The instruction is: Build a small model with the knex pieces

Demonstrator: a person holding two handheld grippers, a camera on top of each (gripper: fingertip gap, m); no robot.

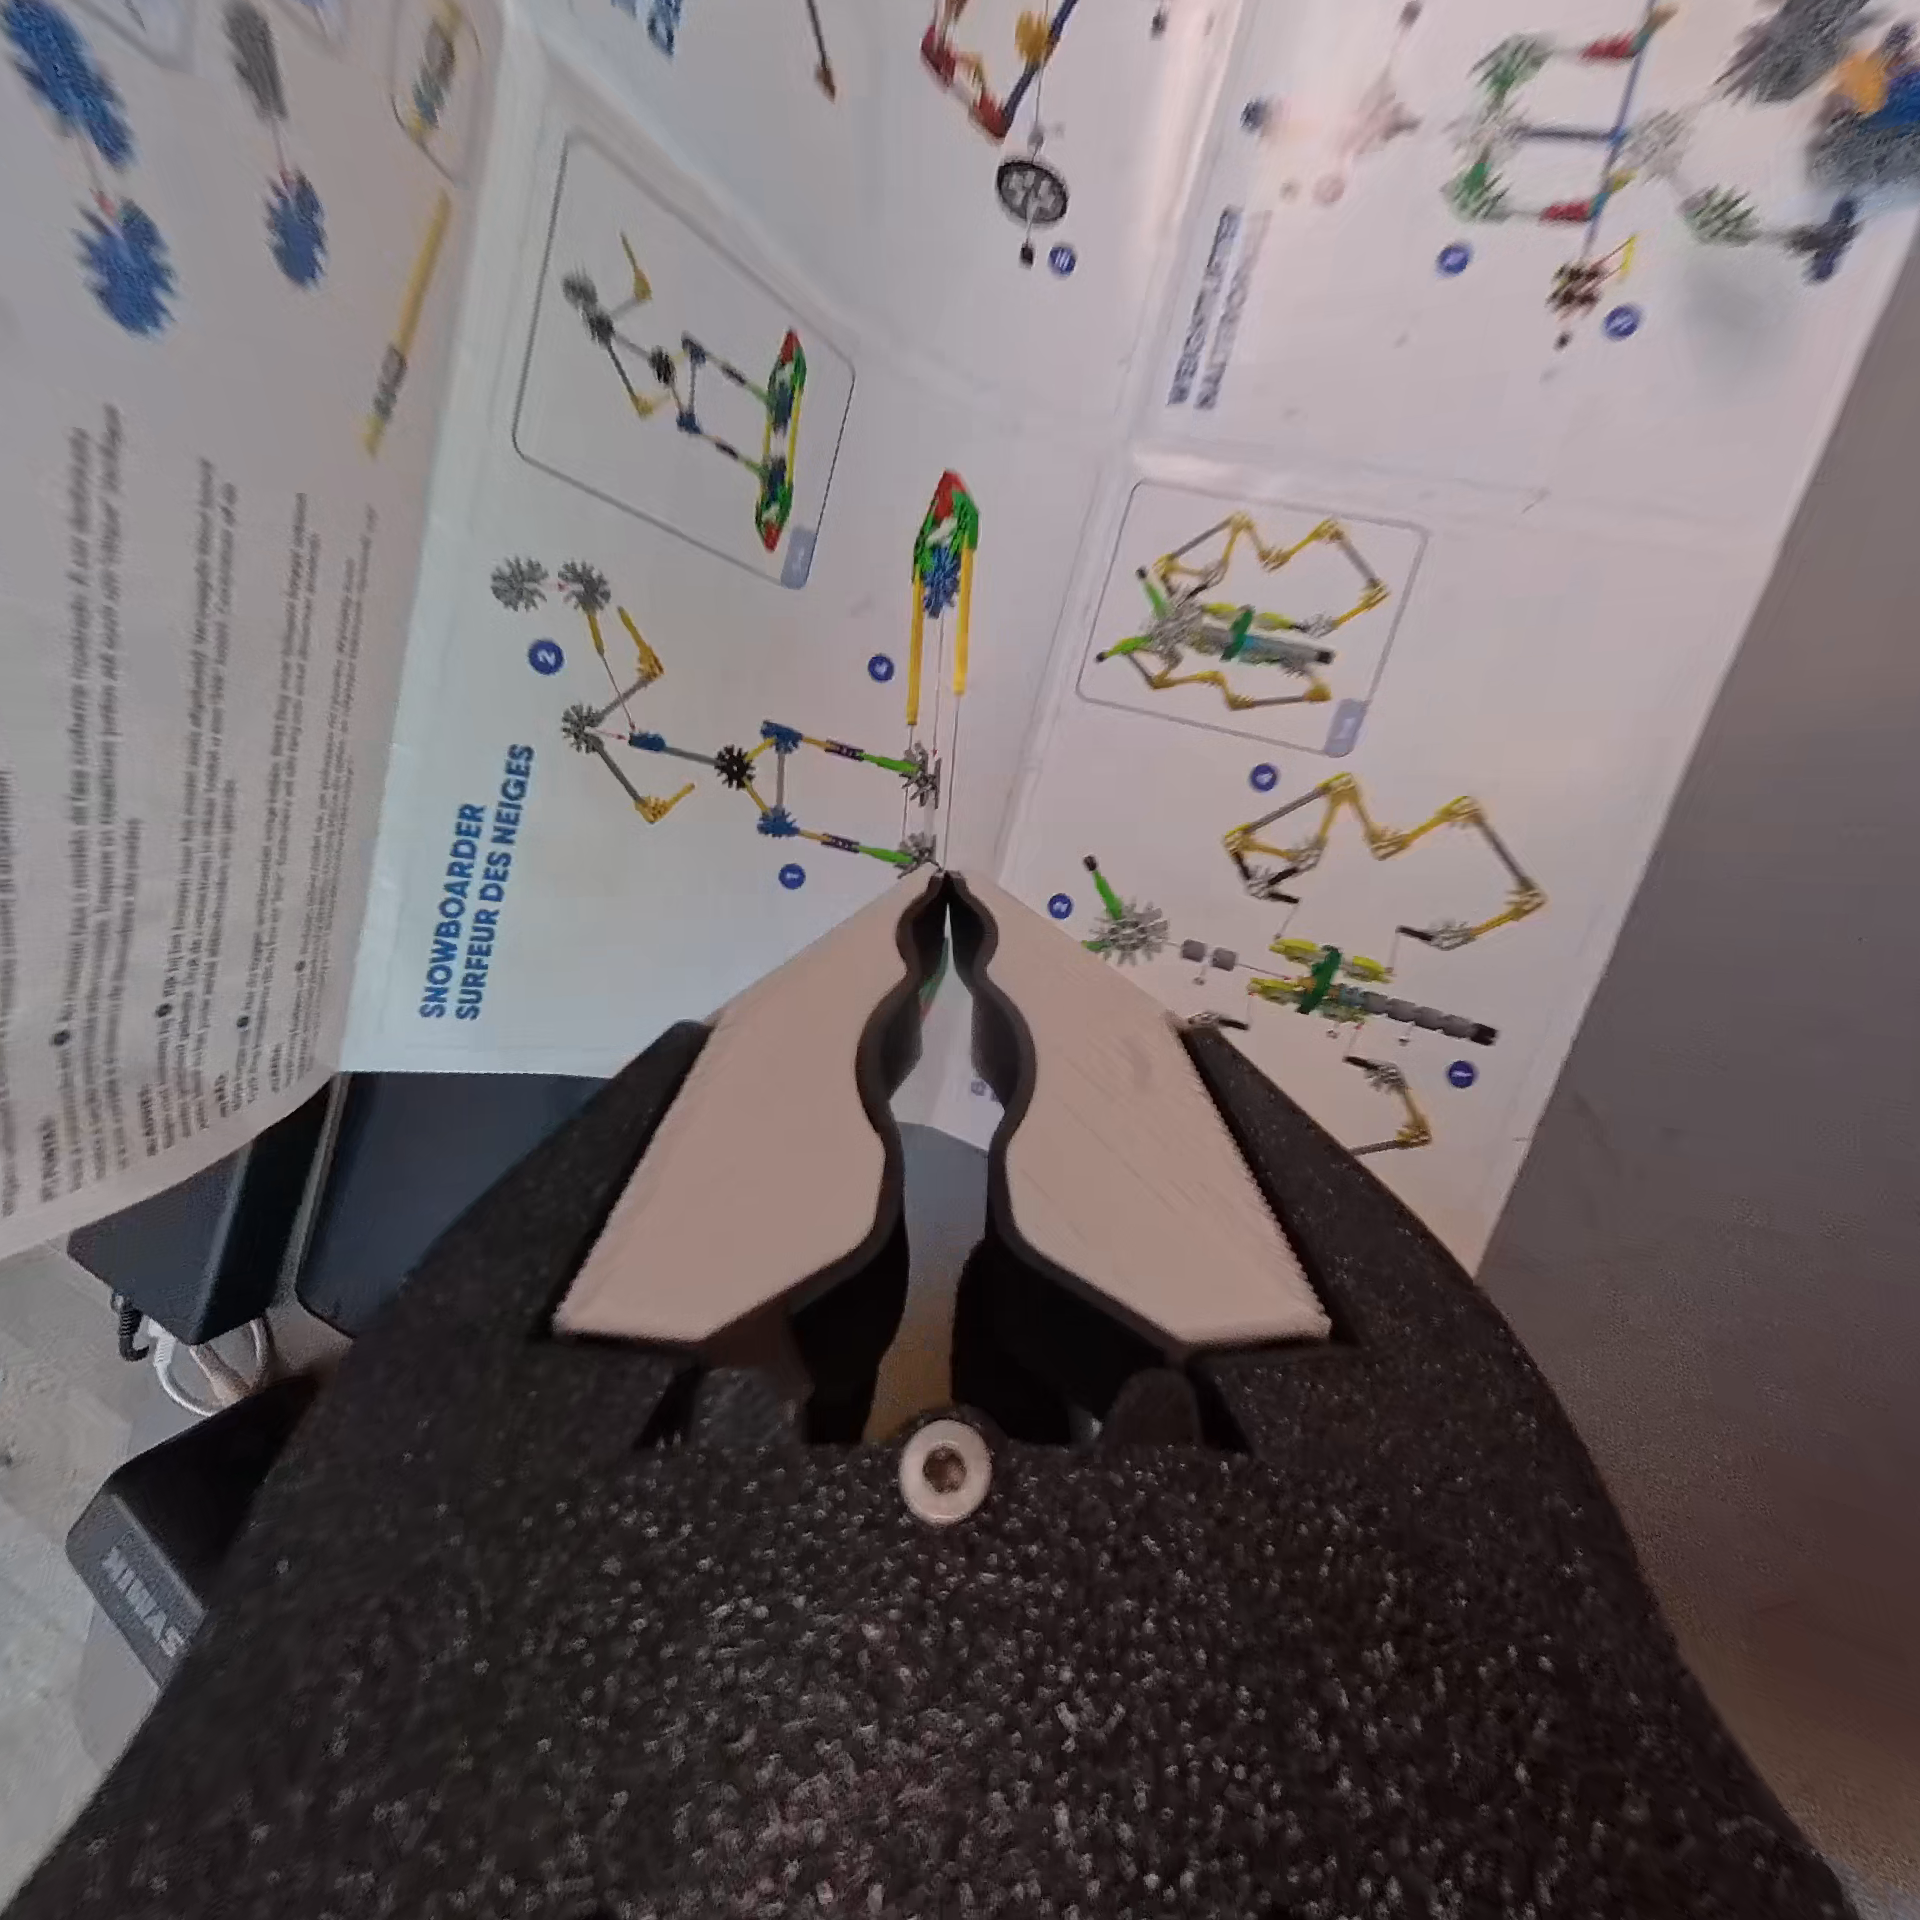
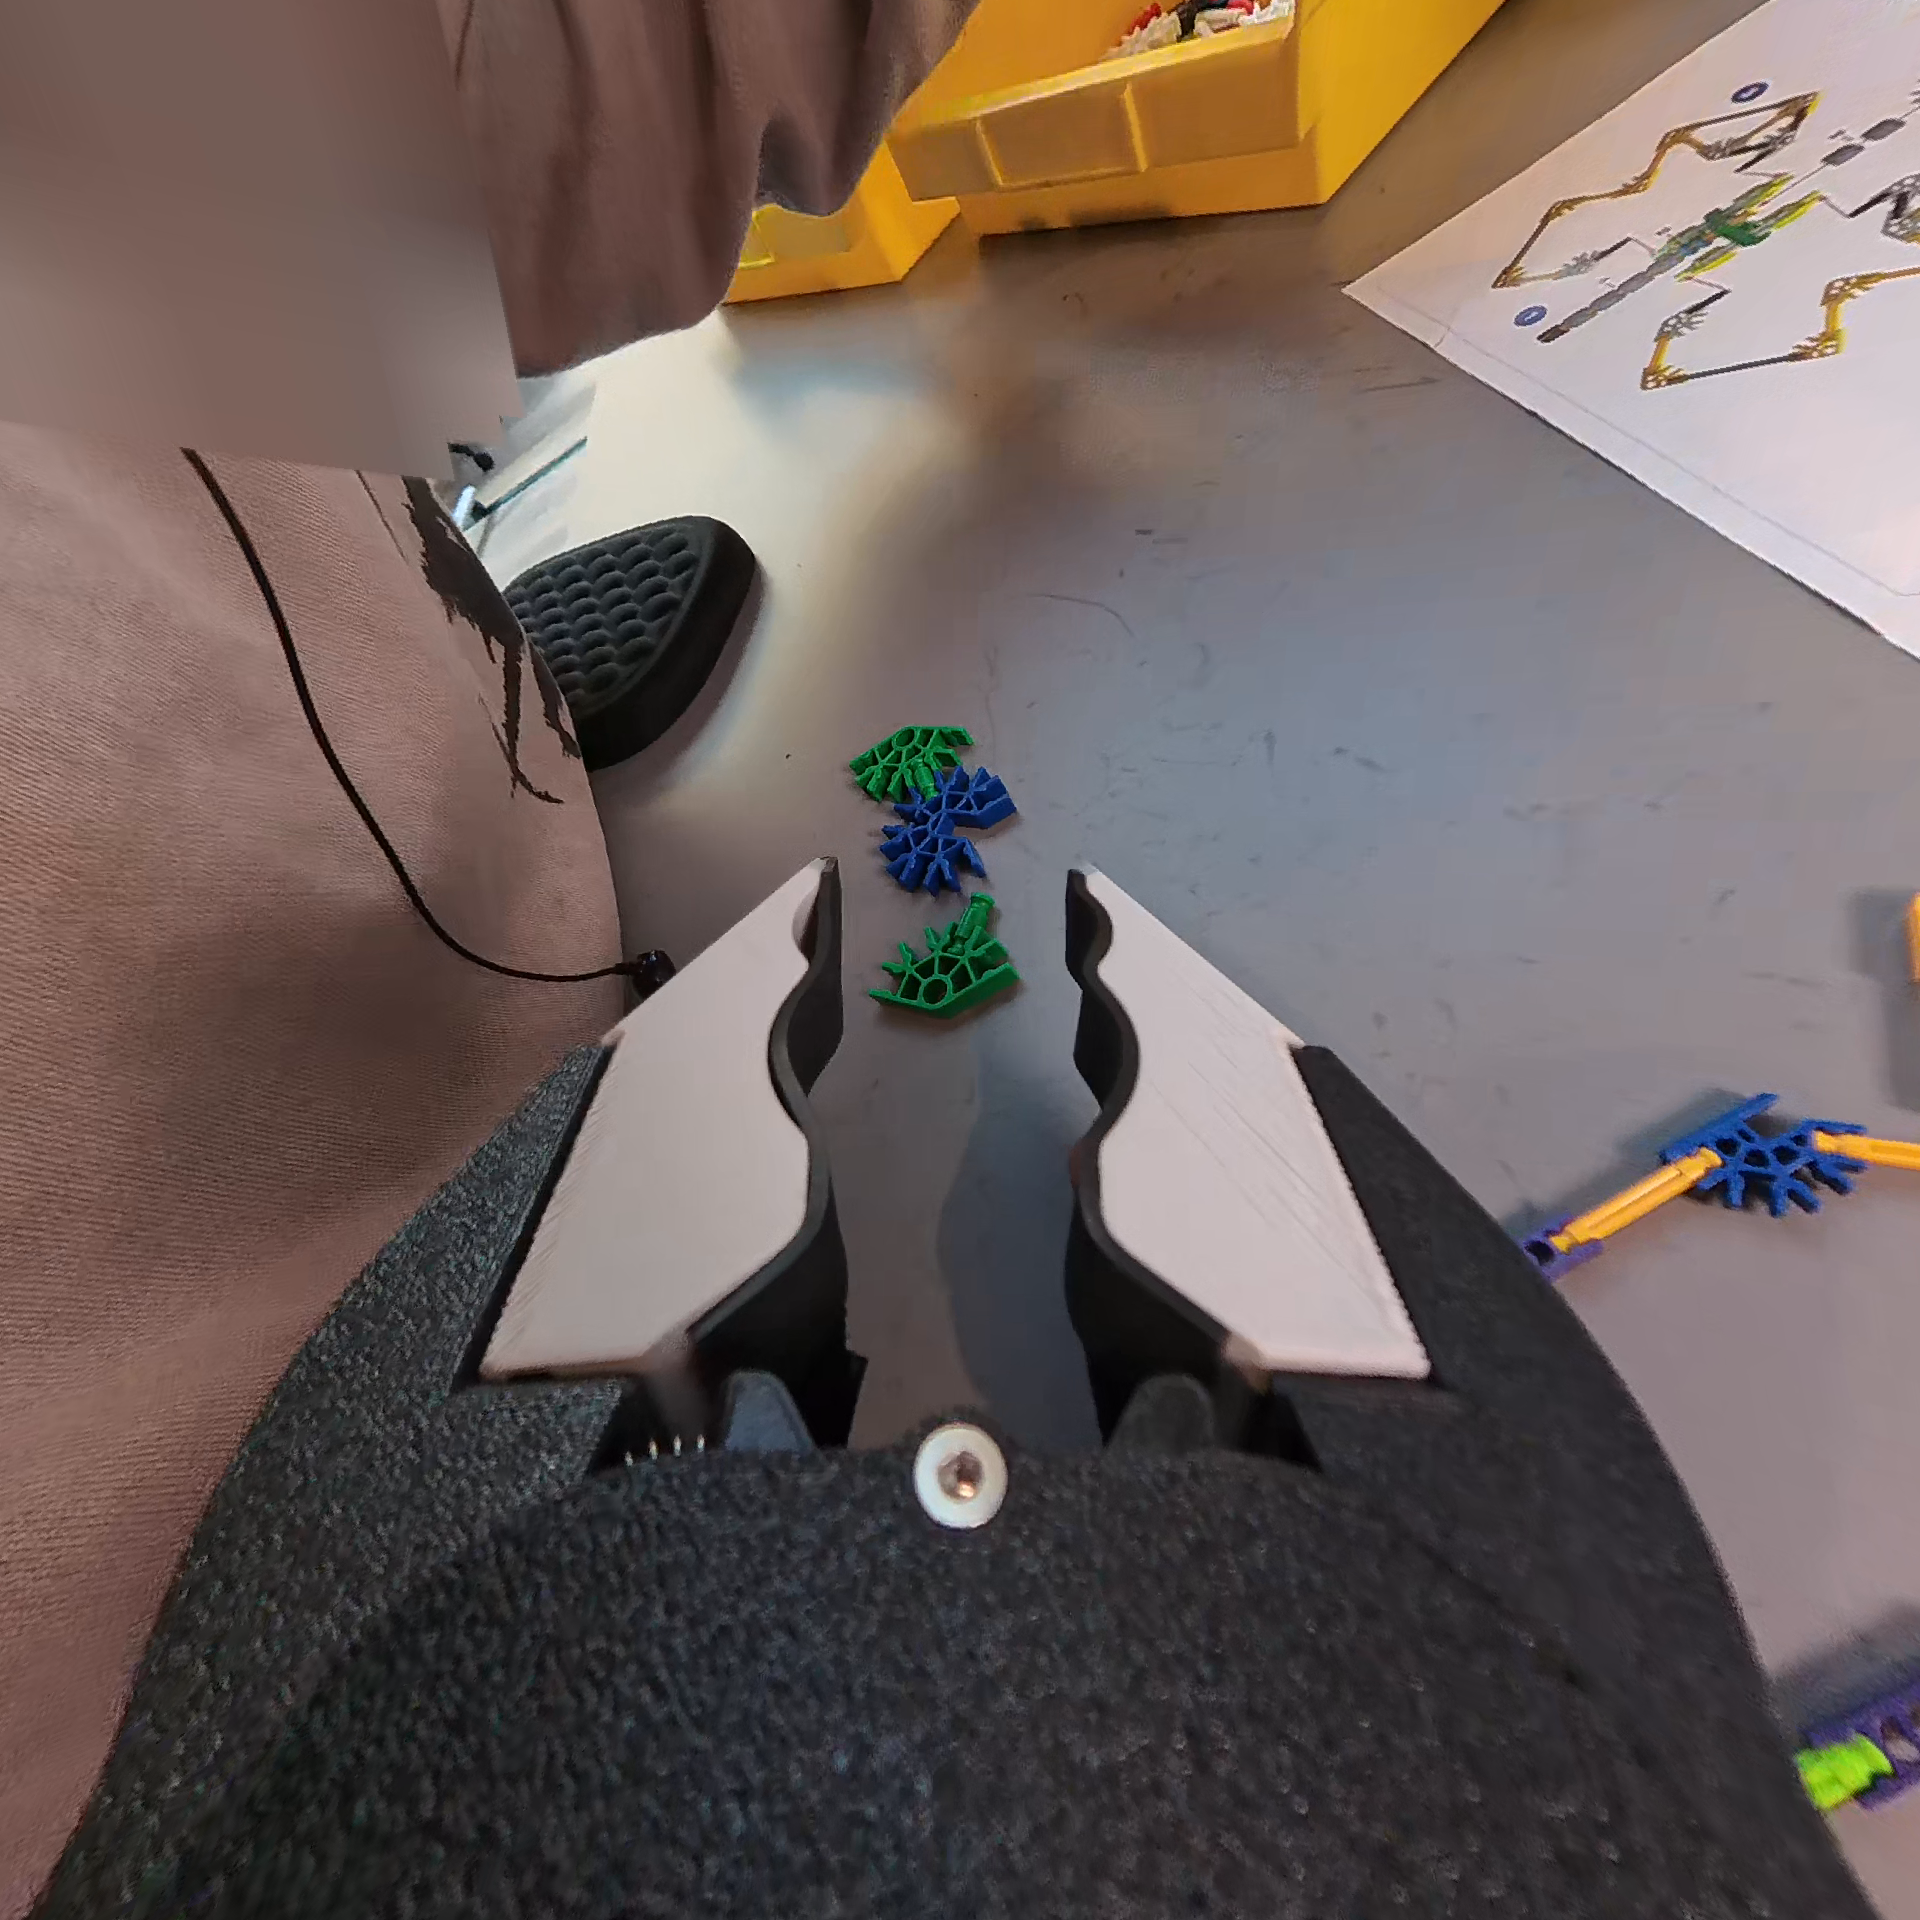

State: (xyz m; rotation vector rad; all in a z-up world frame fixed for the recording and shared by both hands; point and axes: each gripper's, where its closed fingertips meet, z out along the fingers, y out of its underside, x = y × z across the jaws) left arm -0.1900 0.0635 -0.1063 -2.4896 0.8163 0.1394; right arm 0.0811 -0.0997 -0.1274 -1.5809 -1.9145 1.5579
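My left gripper (image 1: 945,881) is shut, with its tips meeting right over a large white instruction sheet (image 1: 727,1018) printed with coloured rod-and-connector models. I cannot tell whether the tips pinch the paper. My right gripper (image 2: 953,868) is open and low over the grey table (image 2: 1299,727). A small green connector with a short green peg (image 2: 940,966) lies between its fingers. Just beyond the tips lie two joined blue connectors (image 2: 940,831) and another green connector (image 2: 909,753).
Yellow parts bins (image 2: 1122,135) stand at the back. A black textured object (image 2: 634,623) and a person's brownish garment (image 2: 260,831) are at the left. A blue connector on yellow rods (image 2: 1756,1153) and purple and green pieces (image 2: 1860,1756) lie right. Black boxes (image 1: 208,1247) sit under the sheet's left edge. The grippers' ends are close to 30 centimeters from one another.
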